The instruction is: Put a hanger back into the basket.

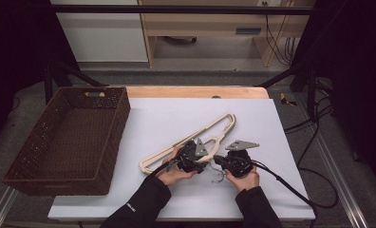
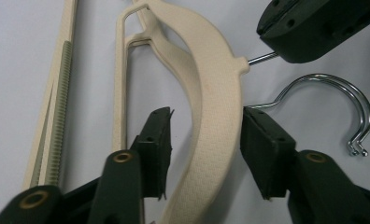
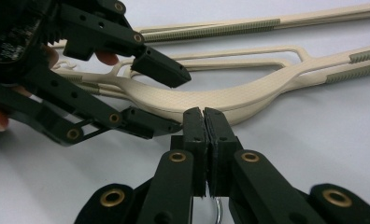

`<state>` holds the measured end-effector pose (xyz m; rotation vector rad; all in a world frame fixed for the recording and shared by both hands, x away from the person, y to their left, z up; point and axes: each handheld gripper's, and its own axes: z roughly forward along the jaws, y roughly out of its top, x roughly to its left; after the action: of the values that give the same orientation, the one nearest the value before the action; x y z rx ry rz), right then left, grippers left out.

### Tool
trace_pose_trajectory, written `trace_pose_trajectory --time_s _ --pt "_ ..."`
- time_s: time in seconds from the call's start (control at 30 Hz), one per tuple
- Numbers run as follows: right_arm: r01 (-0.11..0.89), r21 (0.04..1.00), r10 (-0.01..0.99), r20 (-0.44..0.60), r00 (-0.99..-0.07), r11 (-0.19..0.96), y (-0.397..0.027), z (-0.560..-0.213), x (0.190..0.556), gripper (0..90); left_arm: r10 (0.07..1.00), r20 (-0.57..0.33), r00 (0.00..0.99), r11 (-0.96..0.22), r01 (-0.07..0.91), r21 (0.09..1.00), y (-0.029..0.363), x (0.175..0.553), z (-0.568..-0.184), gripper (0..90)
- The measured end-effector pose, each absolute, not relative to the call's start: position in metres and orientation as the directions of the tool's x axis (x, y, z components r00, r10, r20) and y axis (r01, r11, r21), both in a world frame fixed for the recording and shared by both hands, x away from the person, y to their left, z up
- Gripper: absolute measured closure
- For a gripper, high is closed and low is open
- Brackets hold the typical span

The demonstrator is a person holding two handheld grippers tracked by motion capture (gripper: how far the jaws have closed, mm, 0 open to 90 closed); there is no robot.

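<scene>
- A cream plastic hanger (image 1: 191,137) lies on the white surface (image 1: 157,114), just right of its middle and toward the near edge, slanting from near-left to far-right.
- A second cream hanger (image 2: 57,107) lies close beside it, with ribbed grey-green strips on its arm.
- The left gripper (image 1: 190,156) sits over the curved neck of the hanger. In the left gripper view the jaws stand on either side of that curved neck (image 2: 211,116); the right pad touches its edge, while a small gap shows at the left pad, so the grip is not complete.
- The right gripper (image 1: 222,160) is just right of the left one, near the same edge. In the right gripper view (image 3: 203,116) its jaws are pressed together right at the hanger's neck, with a chrome wire showing between them lower down; it appears to pinch the metal hook's stem.
- The chrome hook (image 2: 335,105) curls out on the surface beyond the neck.
- A dark wicker basket (image 1: 39,156) stands at the left edge, well apart from the hands.
</scene>
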<state>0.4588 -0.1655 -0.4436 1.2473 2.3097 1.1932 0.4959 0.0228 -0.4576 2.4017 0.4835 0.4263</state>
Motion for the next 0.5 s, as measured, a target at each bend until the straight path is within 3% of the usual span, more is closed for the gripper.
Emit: trace_pose_trajectory --time_s 0.17,0.43,0.5 --pt "0.565 0.768 0.785 0.136 -0.604 0.301 -0.166 -0.441 0.458 88.8 0.435 0.179 0.882 -0.723 0.224 0.654 0.022 0.493 -0.456 66.8" --pt "0.566 0.774 0.788 0.146 -0.598 0.286 -0.166 -0.437 0.455 87.9 0.414 0.22 0.883 -0.747 0.192 0.636 0.019 0.488 -0.452 70.0" --pt "0.553 0.786 0.784 0.149 -0.603 0.276 -0.169 -0.433 0.454 83.7 0.409 0.235 0.882 -0.754 0.182 0.631 0.019 0.487 -0.45 70.6"
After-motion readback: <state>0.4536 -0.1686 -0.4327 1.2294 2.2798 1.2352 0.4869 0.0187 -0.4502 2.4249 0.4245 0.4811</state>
